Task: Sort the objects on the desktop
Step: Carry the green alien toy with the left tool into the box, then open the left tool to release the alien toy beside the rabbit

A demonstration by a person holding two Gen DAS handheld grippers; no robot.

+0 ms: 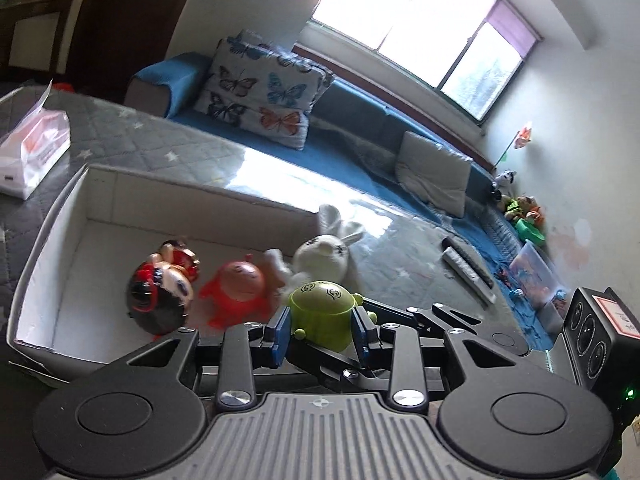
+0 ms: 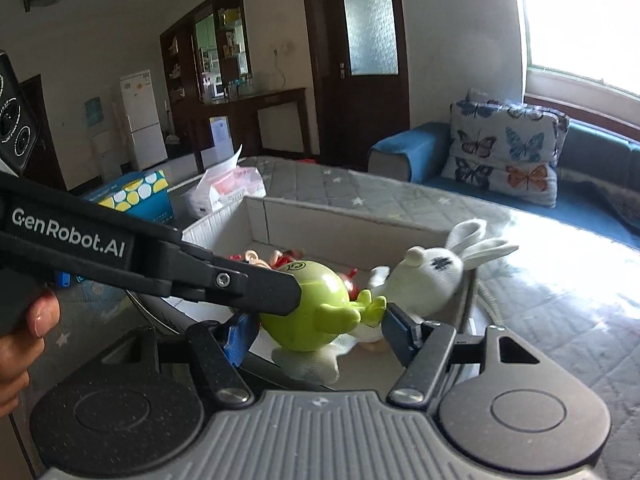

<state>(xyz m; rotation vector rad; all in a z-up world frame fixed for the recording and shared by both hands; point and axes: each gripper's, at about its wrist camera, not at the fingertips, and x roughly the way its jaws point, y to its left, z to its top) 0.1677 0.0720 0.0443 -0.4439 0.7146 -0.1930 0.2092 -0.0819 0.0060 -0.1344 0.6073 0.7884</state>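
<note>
One brand reads clearly — "GenRobot.AI" in white letters along the black arm of the left gripper [image 2: 276, 300], seen from the right wrist. The red-bordered label [image 1: 618, 314] on the camera block in the left wrist view carries print too blurred to read — likewise the tissue pack [image 2: 230, 192].

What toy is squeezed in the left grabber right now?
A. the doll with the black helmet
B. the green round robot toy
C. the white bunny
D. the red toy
B: the left gripper has its blue pads pressed on both sides of the green robot toy, while the bunny, red toy and helmet doll lie free near the white box.
</note>
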